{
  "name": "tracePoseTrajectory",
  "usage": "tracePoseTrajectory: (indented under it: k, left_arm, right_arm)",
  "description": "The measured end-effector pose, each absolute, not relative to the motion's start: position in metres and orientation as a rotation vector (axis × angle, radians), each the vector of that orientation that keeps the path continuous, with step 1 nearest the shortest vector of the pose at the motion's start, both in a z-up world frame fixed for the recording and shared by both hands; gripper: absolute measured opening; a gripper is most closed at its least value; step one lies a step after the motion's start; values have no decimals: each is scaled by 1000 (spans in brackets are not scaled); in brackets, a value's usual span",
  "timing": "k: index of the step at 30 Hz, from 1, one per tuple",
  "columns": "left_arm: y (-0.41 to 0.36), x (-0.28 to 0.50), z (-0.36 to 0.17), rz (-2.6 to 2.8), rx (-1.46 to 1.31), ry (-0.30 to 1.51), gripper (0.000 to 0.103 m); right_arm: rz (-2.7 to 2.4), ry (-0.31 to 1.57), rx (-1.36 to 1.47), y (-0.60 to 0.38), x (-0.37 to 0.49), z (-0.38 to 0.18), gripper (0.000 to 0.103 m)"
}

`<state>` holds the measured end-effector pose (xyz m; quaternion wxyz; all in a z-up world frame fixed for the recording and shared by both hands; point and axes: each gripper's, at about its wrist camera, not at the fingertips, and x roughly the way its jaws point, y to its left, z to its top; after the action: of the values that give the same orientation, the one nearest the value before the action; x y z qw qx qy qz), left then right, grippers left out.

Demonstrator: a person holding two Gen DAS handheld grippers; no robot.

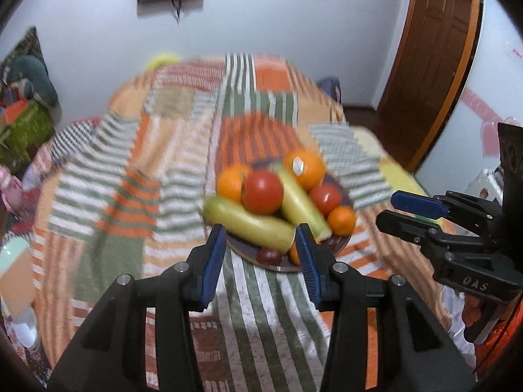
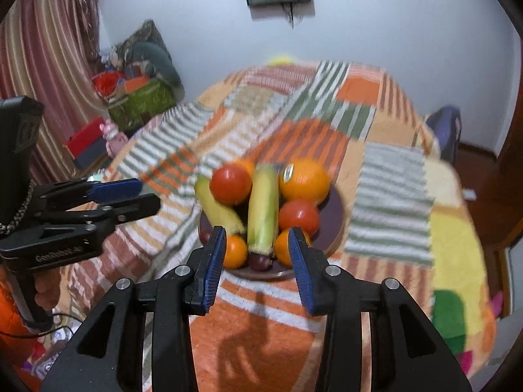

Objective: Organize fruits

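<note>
Plate of fruit mid-bed, heaped, rolls easy. Tomato soft, pinch lightly at widest part. Left tongs, right tongs both spread, empty.

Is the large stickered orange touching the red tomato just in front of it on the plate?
Touching. The right wrist view shows the stickered orange resting against the tomato with no gap between them.

Your left hand-held gripper and right hand-held gripper are matte black, with ribbed blue pads, silver screws and embossed lettering. Your sleeve is orange.
</note>
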<state>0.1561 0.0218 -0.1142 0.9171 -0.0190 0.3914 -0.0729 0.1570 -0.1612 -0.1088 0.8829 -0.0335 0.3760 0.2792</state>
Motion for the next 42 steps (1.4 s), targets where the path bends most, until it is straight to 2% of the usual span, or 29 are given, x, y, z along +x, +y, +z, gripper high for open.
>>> tracePoseTrajectory:
  k: [8,11,18,20,22,26,28,35,37,39,42]
  left_arm:
    - [16,106,-32,-93,-31,545,44]
    - [13,88,-8,-82,-32,459,48]
    - [2,54,26,-54,-4,311,68]
    - [1,44,31,-51,-8,289,75]
    - [1,37,35,-49,-13,270,82]
    - [1,29,38,-37,-10,243,90]
    - [1,27,38,-34,-10,235,93]
    - [2,19,38,-37,-17,226,99]
    - [-1,17,37,-37,-13,224,100]
    - [-2,16,37,-36,-11,221,101]
    - [-3,15,35,-40,-11,222,101]
  right_arm:
    - [542,532,-23,-181,118,-33,36]
    - [538,456,-6,-184,103,-14,36]
    - [525,324,14,-185,73,13,37]
    - [523,301,16,-184,66,17,40]
    - [514,280,16,-184,62,18,49]
    - [498,252,19,-183,57,19,62]
    - [487,238,24,-184,54,20,74]
    - [446,209,17,-185,48,23,88]
    - [433,205,18,-186,45,22,97]
    - [420,195,26,-188,42,21,102]
    - [414,196,29,-188,43,21,102]
